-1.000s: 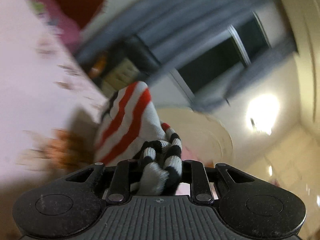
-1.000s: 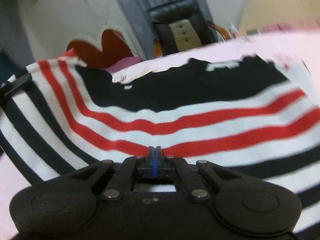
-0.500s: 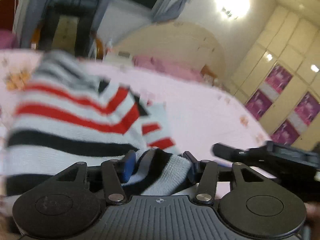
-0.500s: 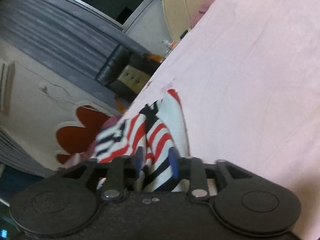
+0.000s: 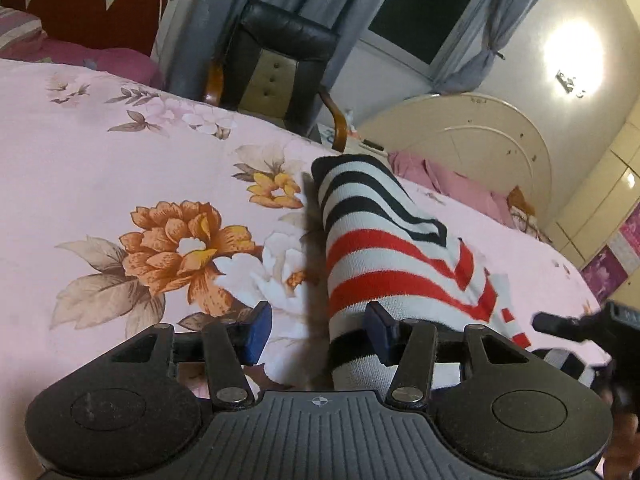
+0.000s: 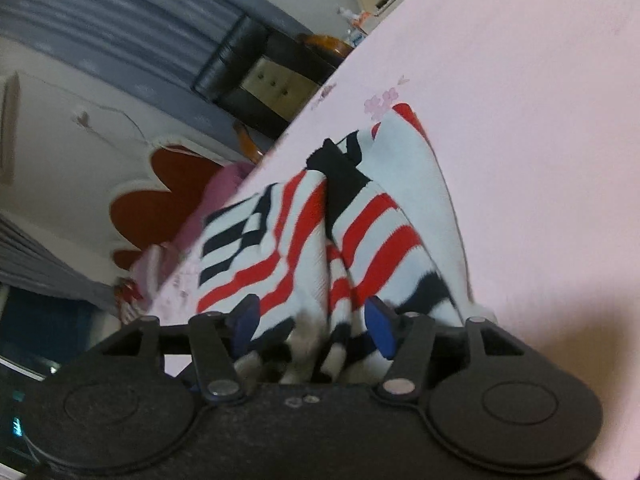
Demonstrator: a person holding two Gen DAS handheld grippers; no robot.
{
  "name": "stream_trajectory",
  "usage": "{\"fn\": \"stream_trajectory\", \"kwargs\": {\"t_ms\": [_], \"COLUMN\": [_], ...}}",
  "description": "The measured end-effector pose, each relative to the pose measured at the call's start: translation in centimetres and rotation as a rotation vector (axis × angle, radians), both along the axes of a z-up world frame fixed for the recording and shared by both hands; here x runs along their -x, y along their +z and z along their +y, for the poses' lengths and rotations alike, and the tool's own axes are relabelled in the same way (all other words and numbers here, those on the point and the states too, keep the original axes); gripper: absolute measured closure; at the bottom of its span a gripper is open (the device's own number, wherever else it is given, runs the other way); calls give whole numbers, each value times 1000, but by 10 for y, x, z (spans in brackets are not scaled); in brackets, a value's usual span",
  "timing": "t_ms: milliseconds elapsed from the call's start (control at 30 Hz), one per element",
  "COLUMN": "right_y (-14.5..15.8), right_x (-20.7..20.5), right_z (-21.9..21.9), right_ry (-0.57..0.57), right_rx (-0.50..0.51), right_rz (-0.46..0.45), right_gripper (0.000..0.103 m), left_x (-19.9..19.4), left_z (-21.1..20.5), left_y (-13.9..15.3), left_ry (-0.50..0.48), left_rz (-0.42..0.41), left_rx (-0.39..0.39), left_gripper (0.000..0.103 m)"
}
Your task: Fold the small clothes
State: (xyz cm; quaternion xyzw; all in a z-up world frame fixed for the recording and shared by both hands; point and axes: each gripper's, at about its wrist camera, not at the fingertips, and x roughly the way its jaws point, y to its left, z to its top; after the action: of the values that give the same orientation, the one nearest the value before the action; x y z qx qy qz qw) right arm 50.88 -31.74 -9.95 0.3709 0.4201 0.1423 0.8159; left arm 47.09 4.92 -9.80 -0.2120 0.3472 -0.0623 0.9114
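Striped garment [image 5: 384, 248] is stretched straight ahead along the bed [image 5: 120, 152], lying loose between the parted left gripper [image 5: 320, 330] and right gripper [image 6: 312, 320], both just opened.

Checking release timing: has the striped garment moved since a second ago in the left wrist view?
Yes. The striped garment has dropped from bunched between the left tool's just-opened jaws to lying on the floral bedsheet.

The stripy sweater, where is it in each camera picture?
Left wrist view: the stripy sweater lies right of the middle on the flowered pink bedspread.
Right wrist view: the sweater is bunched in the lower middle.
Shared landmark: the black chair behind the bed.
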Motion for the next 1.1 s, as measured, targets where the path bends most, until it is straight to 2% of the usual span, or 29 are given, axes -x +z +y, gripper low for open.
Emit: {"fn": "stream_trajectory", "kwargs": {"t_ms": [100,200,233,267,300,333,367,433,467,567,700,800,867,900,933,1033,1100], "right_y": [-5,-3,-1,2,5,9,12,20,25,41,52,31,4,-5,-9,0,11], "right_x": [-16,-27,-30,-30,-28,-24,-19,-6,2,24,39,34,30,33,35,34,40], "right_z": [9,23,30,38,47,59,69,84,85,74,51,26,14,9,5,3,-1], "right_ry": [51,121,142,160,181,211,242,276,280,253,189,142,121,117,106,74,21], "right_rx": [58,89,128,182,262,373,442,560,583,571,572,578,583,573,551,533,537], "right_rz": [49,41,33,13,-21,-81,-133,-250,-305,-424,-481,-420,-358,-361,-378,-347,-374], "right_gripper": [45,47,48,56,72,76,82,85,86,87,87,87,87,87,87,83,76], "left_x": [4,-4,-3,-3,-4,-4,-4,-9,-14,-26,-37,-44,-42,-40,-39,-40,-41], "left_z": [-3,-11,-14,-15,-14,-13,-11,-7,-7,-19,-56,-92,-112,-119,-121,-115,-113], "left_y": [-7,-10,-11,-11,-10,-8,-6,-4,-3,3,13,9,7,7,7,7,9], "left_ry": [-2,-18,-21,-22,-26,-28,-25,-28,-31,-80,-166,-247,-269,-277,-281,-287,-295], "left_rz": [9,-3,-6,-7,-8,-12,-23,-37,-32,-46,-73,-64,-88,-101,-108,-104,-98], "left_rx": [-7,-50,-58,-61,-58,-56,-54,-30,-31,-37,-104,-209,-290,-332,-349,-325,-321], "left_gripper": [52,52,52,52,52,52,52,52,52,52,52,52,49,47,47,47,47]}}
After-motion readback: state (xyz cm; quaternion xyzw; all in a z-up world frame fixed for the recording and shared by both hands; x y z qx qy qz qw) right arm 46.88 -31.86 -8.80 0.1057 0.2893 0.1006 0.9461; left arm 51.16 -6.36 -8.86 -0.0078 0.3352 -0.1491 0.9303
